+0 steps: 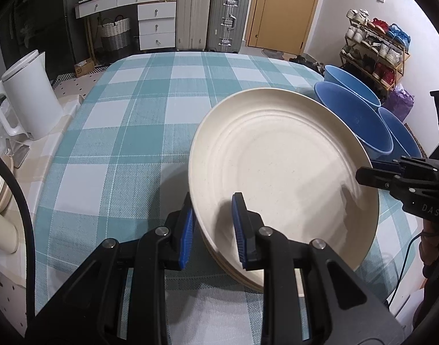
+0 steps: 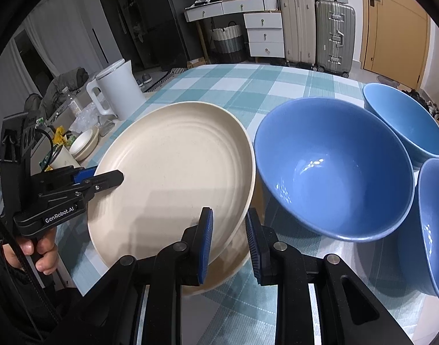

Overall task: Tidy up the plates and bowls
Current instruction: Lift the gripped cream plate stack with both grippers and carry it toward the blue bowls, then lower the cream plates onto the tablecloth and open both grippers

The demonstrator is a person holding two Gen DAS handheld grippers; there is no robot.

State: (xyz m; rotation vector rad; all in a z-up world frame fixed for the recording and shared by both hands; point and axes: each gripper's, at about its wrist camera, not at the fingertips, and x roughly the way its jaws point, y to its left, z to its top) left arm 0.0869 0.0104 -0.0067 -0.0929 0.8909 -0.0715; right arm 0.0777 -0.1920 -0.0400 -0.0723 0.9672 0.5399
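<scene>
The cream plate (image 1: 282, 172) tilts over a stack of like plates (image 1: 242, 279) on the checked worktop (image 1: 127, 132), beside three blue bowls (image 2: 334, 172), its opposite rims pinched by the left claw (image 1: 211, 230) and right claw (image 2: 229, 247).

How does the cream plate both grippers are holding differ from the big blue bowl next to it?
The cream plate is shallow with ringed ridges; the blue bowl is deep and smooth. The plate is tilted, clamped at opposite rims by the left gripper and right gripper above more cream plates; the bowl sits upright on the checked tablecloth, untouched. Both are empty.
</scene>
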